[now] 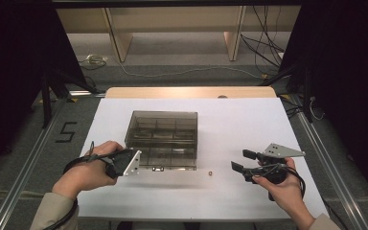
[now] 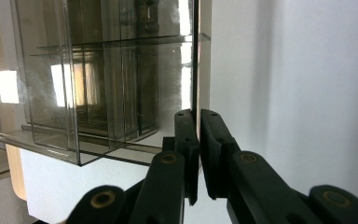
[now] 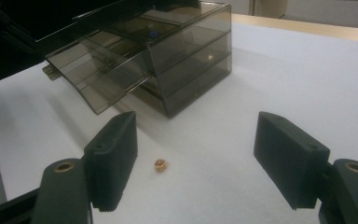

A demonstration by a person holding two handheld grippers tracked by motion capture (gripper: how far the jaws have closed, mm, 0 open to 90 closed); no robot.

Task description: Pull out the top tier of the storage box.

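While the high view shows a smoky drawer box [image 1: 162, 139] mid-table with one drawer [image 1: 167, 161] pulled out toward the person, a small brass nut [image 1: 211, 173] lies just beside it on bare white table [image 1: 239, 124]. Seen from the left gripper view, the left gripper [image 2: 199, 122] is clenched on the drawer's thin front wall [image 2: 195, 70]. From the right gripper view, the right gripper [image 3: 196, 154] is released, jaws wide, the nut [image 3: 161, 165] between them.

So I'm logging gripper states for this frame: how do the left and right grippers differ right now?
The left gripper is shut on the drawer's thin front edge; the right gripper is open and holds nothing. The left is at the smoky plastic drawer box; the right hangs over the white sheet, near a small brass nut. Both have black jaws.
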